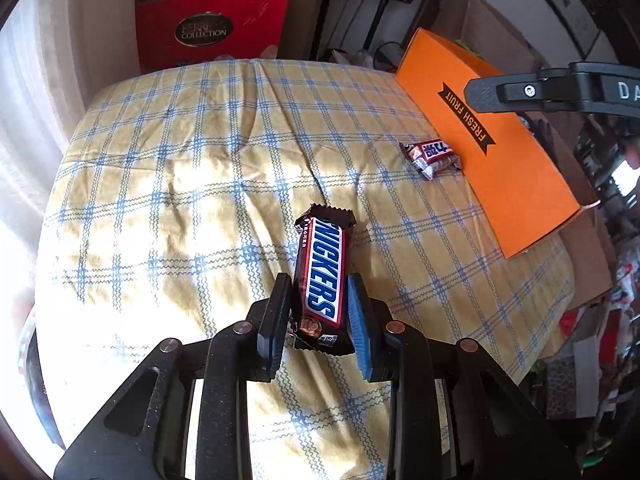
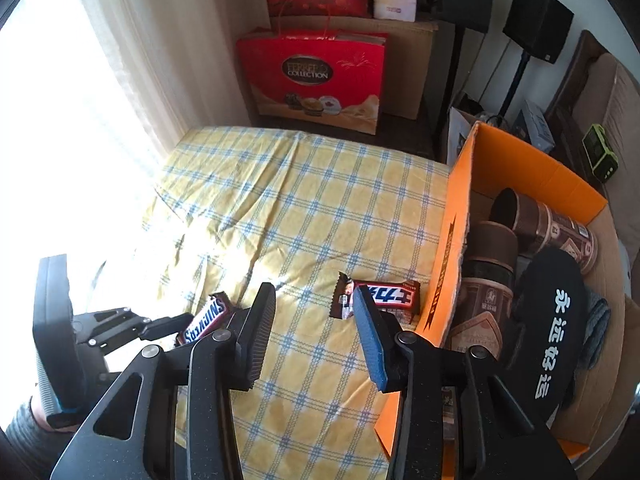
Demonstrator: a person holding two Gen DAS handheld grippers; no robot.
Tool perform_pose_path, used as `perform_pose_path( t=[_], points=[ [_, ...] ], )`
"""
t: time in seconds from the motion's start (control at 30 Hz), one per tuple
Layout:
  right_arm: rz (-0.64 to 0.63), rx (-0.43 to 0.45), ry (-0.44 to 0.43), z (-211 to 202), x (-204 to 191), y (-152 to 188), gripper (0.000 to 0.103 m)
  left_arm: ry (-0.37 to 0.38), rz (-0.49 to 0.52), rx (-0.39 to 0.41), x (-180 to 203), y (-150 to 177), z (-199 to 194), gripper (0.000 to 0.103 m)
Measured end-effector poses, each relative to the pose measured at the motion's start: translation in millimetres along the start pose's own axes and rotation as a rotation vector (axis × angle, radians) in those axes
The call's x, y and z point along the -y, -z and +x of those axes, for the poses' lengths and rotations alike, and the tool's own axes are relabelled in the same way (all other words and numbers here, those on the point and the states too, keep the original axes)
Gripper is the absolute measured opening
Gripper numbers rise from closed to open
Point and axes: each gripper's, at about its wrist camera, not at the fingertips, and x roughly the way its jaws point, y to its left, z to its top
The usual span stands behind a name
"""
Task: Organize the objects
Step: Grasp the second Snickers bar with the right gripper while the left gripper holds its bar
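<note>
left gripper point(image 1: 320, 312) pinching Snickers bar point(image 1: 322, 276) | right gripper point(image 2: 314, 320) spread, above second candy bar point(image 2: 380, 298) touching orange box point(image 2: 456, 216) wall | checkered cloth point(image 1: 200, 152) left side bare | red gift bag point(image 2: 316, 80) beyond far edge

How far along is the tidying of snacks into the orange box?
Done: brown cylindrical canisters and a black oval item already lie in the orange cardboard box. In hand: the left gripper is closed around the brown Snickers bar. Left: the smaller brown candy bar lies on the yellow checked cloth beside the box; the right gripper is open and empty.
</note>
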Motion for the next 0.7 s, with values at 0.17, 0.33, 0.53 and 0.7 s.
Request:
perform_pose_path(
  t=[0.17, 0.33, 0.53, 0.7],
  points=[
    [-0.088, -0.133, 0.089, 36, -1, -13, 0.041, -0.025, -0.008, 0.001, -11, 4, -6, 0.026],
    [-0.239, -0.267, 0.154, 66, -8, -15, 0.04, -0.004, -0.021, 0.0, -15, 5, -6, 0.026],
    [-0.372, -0.39, 0.202, 86, -4, -14, 0.04, 0.005, -0.026, -0.001, -16, 5, -6, 0.026],
    [-0.477, -0.465, 0.228, 96, -3, -11, 0.04, 0.011, -0.025, -0.014, -17, 3, -5, 0.026]
  ],
)
